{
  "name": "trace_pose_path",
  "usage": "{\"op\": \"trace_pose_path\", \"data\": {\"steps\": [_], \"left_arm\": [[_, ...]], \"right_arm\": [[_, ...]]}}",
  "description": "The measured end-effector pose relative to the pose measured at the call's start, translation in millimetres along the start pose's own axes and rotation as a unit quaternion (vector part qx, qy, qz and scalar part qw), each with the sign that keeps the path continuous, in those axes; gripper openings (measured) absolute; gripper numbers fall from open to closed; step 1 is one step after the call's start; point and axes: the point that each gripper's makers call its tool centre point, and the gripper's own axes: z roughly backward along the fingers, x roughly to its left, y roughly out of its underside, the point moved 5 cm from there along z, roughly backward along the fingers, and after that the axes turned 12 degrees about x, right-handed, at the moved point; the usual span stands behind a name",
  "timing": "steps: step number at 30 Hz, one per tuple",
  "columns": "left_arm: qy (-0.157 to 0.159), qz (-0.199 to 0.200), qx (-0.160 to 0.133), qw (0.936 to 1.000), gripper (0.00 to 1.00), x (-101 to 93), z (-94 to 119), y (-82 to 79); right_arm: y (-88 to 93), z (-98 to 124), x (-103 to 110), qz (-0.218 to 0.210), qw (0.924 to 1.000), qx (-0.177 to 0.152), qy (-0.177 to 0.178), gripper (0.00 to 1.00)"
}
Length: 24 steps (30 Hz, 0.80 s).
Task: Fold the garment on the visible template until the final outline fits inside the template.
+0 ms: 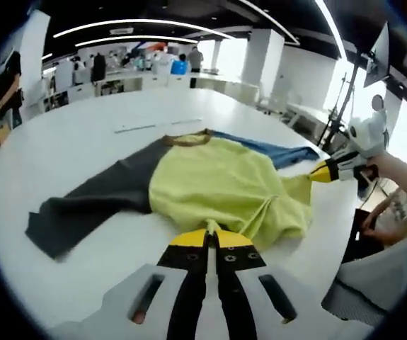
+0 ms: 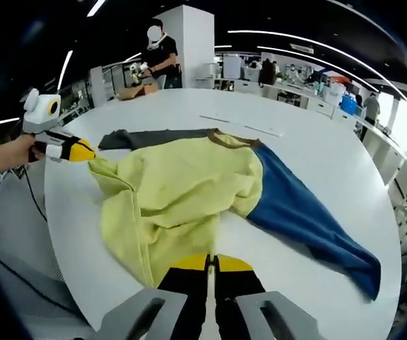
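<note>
Two grippers were at the garment [image 1: 217, 180], which lay spread on the white table [image 1: 83, 134]; yellow body bunched in the middle, dark grey sleeve [image 1: 90, 202] to one side, blue sleeve [image 2: 309, 212] to the other. Left gripper [image 1: 210, 237] had its jaws together, pinched on the yellow hem; right gripper [image 2: 210, 261] likewise closed on the hem at its own edge.
</note>
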Motion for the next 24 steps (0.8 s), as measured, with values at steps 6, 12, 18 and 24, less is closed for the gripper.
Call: {"op": "trace_pose_path", "data": {"steps": [6, 12, 18, 24], "left_arm": [[-0.004, 0.010, 0.000, 0.9999, 0.00, 0.8, 14.6, 13.4], [0.000, 0.019, 0.002, 0.9998, 0.00, -2.5, 26.0, 27.0], [-0.010, 0.029, 0.002, 0.9995, 0.00, 2.5, 33.9, 35.9], [-0.019, 0.039, 0.004, 0.9991, 0.00, 7.1, 40.7, 44.4]], "right_arm": [[9.4, 9.7, 1.1, 0.002, 0.9999, 0.004, 0.010, 0.00], [15.8, 16.4, 4.4, 0.001, 0.9998, 0.008, 0.017, 0.00], [19.8, 21.3, 3.2, 0.002, 0.9995, 0.010, 0.031, 0.00], [32.2, 21.0, -3.0, -0.016, 0.9987, 0.023, 0.042, 0.00]]}}
